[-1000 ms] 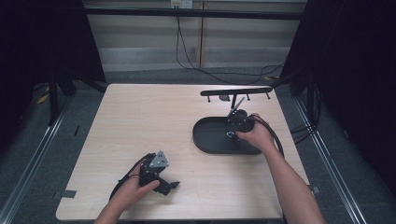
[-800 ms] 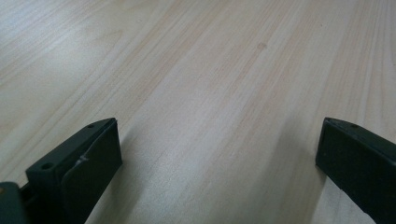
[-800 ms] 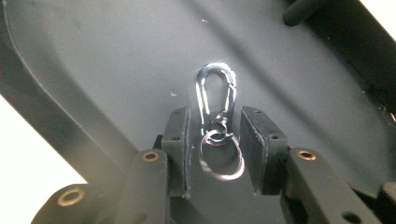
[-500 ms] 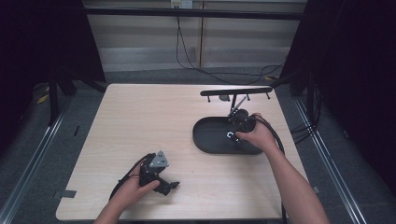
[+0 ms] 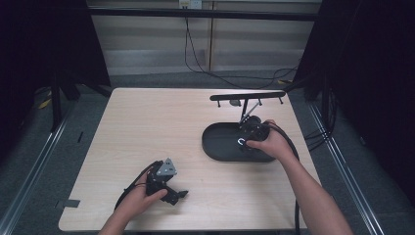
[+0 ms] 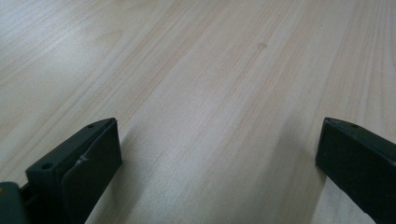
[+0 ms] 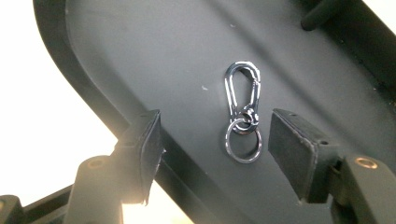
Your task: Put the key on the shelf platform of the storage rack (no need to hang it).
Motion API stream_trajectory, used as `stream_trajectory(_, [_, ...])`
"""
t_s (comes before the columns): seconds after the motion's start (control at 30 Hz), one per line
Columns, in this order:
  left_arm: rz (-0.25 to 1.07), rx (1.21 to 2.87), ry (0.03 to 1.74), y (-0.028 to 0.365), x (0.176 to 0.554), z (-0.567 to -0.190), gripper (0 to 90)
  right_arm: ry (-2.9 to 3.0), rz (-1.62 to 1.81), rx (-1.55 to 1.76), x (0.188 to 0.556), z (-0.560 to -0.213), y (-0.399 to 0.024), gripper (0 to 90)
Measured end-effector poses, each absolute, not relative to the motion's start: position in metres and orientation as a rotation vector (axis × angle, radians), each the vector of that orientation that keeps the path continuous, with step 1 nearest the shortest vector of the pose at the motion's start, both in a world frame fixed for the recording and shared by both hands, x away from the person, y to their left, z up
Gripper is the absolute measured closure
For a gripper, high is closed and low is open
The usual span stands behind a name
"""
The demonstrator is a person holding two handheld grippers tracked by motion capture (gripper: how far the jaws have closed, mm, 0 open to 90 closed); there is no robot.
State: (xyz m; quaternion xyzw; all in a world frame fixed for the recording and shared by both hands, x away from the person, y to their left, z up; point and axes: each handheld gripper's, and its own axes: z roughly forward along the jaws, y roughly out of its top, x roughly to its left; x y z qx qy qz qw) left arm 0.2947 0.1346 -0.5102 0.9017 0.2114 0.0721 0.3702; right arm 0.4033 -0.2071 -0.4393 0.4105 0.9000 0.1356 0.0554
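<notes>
The right gripper (image 7: 212, 140) hangs spread over a carabiner keyring (image 7: 243, 116) in the black tray (image 7: 140, 56); the left gripper (image 6: 217, 154), spread, rests on the table (image 6: 210, 70).

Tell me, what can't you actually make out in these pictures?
- High view: the key clip in the black tray is a tiny bright speck, its shape unreadable; the hand covers the right tongs.
- Right gripper view: the tray's far end and its upright post are cut off by the frame's edges.
- High view: the small hooks under the rack's bar are too small to tell.
</notes>
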Motion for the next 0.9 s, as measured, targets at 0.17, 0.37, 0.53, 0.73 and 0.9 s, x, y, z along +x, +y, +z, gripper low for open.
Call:
stream_trajectory(0.17, [0.185, 2.314, 0.542, 0.135, 0.295, -0.510, 0.0, 2.753, 0.415, 1.238, 0.397, -0.437, -0.207, 32.7])
stream_trajectory(0.37, [0.184, 2.313, 0.543, 0.135, 0.295, -0.510, 0.0, 2.770, 0.427, 1.232, 0.390, -0.434, -0.207, 32.4])
stream_trajectory(0.53, [0.184, 2.310, 0.542, 0.135, 0.295, -0.510, 0.0, 2.775, 0.447, 1.213, 0.385, -0.431, -0.207, 32.4])
stream_trajectory(0.73, [0.184, 2.313, 0.543, 0.135, 0.295, -0.510, 0.0, 2.791, 0.449, 1.216, 0.378, -0.429, -0.206, 31.4])
stream_trajectory(0.9, [0.187, 2.315, 0.544, 0.135, 0.295, -0.510, 0.0, 2.799, 0.445, 1.180, 0.372, -0.429, -0.204, 31.4])
